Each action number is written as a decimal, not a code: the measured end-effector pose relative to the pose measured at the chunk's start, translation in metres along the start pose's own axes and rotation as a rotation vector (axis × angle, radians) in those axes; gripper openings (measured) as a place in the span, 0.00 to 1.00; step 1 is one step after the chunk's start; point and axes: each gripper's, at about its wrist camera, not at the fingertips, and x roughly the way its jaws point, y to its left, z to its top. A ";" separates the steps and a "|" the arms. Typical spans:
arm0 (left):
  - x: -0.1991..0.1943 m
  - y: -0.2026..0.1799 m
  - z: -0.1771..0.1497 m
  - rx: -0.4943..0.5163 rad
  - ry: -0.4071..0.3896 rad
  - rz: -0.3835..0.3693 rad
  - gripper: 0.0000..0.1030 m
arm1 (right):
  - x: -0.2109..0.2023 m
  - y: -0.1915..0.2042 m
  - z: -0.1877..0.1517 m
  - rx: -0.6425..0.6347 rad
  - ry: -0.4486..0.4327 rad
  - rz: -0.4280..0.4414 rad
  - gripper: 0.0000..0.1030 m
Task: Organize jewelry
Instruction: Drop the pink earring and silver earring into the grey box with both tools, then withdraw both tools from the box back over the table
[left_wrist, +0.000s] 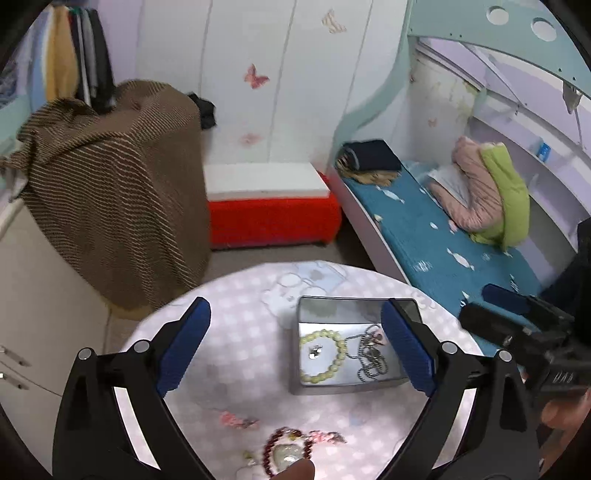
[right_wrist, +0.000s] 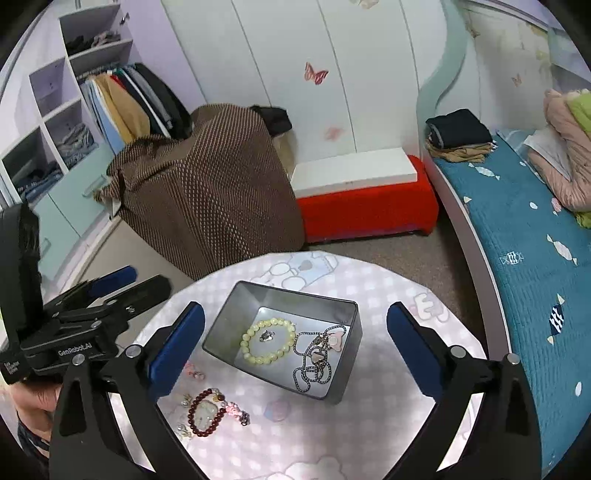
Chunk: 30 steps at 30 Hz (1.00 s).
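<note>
A grey metal tin (right_wrist: 334, 384) (left_wrist: 351, 388) stands on the round table. Inside lie a pale yellow bead bracelet (right_wrist: 269, 341) (left_wrist: 322, 354), a small silver charm and a silver chain with pendants (right_wrist: 314, 360) (left_wrist: 369, 354). On the cloth in front of the tin lie a dark red bead bracelet (right_wrist: 205, 411) (left_wrist: 286, 452), pink bead pieces (right_wrist: 234, 408) (left_wrist: 327, 437) and small earrings. My left gripper (left_wrist: 295, 343) is open and empty above the table. My right gripper (right_wrist: 295, 339) is open and empty over the tin.
The table (right_wrist: 388, 295) has a pink checked cloth. Behind it are a brown-draped object (right_wrist: 207, 192), a red and white box (right_wrist: 365, 195) and a bed with a blue cover (right_wrist: 524, 236) on the right. A wardrobe with shelves (right_wrist: 74, 122) stands on the left.
</note>
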 end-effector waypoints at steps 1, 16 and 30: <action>-0.009 0.000 -0.002 0.004 -0.020 0.016 0.92 | -0.004 0.000 0.000 0.004 -0.009 0.002 0.92; -0.115 0.002 -0.048 0.062 -0.216 0.161 0.95 | -0.084 0.035 -0.028 -0.063 -0.162 0.018 0.92; -0.138 0.023 -0.132 0.003 -0.208 0.200 0.95 | -0.112 0.049 -0.100 -0.097 -0.196 -0.045 0.92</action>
